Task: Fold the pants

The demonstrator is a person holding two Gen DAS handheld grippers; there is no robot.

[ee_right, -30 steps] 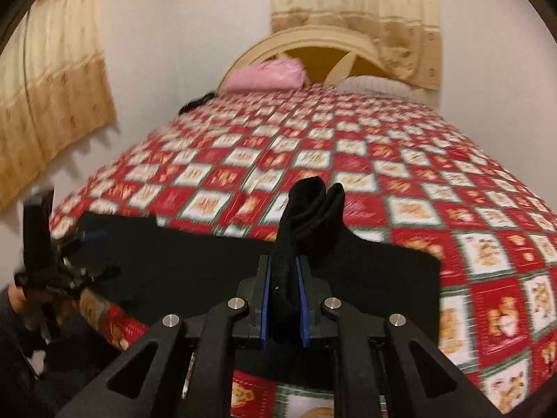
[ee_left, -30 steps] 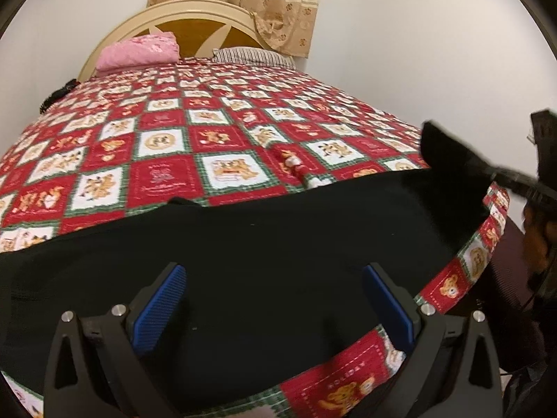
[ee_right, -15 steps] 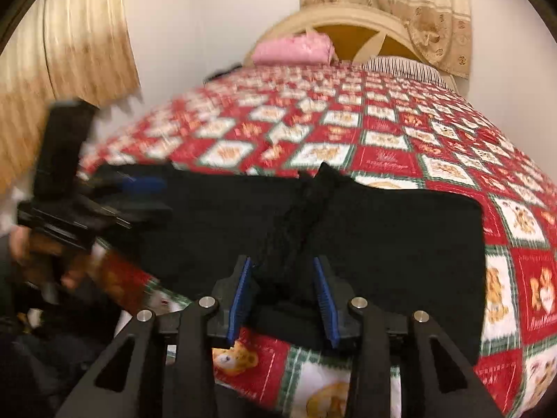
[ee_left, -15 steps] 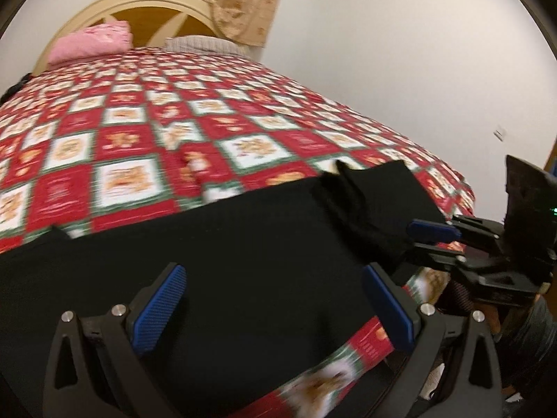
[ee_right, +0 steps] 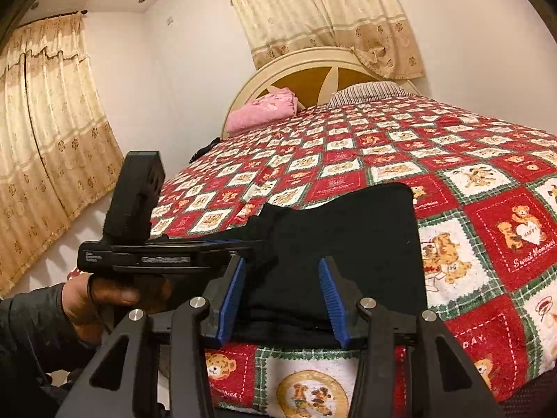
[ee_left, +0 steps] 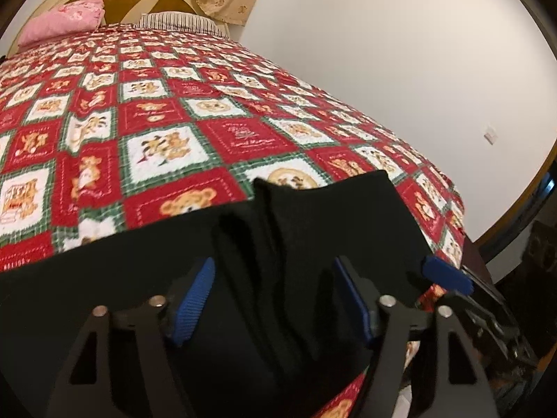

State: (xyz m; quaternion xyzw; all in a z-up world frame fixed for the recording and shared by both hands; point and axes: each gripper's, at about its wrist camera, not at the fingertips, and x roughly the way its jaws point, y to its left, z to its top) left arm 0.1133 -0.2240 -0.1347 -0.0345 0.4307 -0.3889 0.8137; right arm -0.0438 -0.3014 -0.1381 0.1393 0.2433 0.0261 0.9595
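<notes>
Right wrist view: the right gripper (ee_right: 282, 301) has its jaws spread apart over the near edge of the black pants (ee_right: 348, 244), which lie folded on the bed (ee_right: 487, 216). The left gripper (ee_right: 167, 254) reaches in sideways at the pants' left edge, held by a hand (ee_right: 94, 306). A pink pillow (ee_right: 261, 109) rests at the headboard (ee_right: 313, 69).

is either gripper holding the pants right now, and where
Neither: both the left gripper and right gripper are open, straddling the black pants' near edge on the bed.
</notes>
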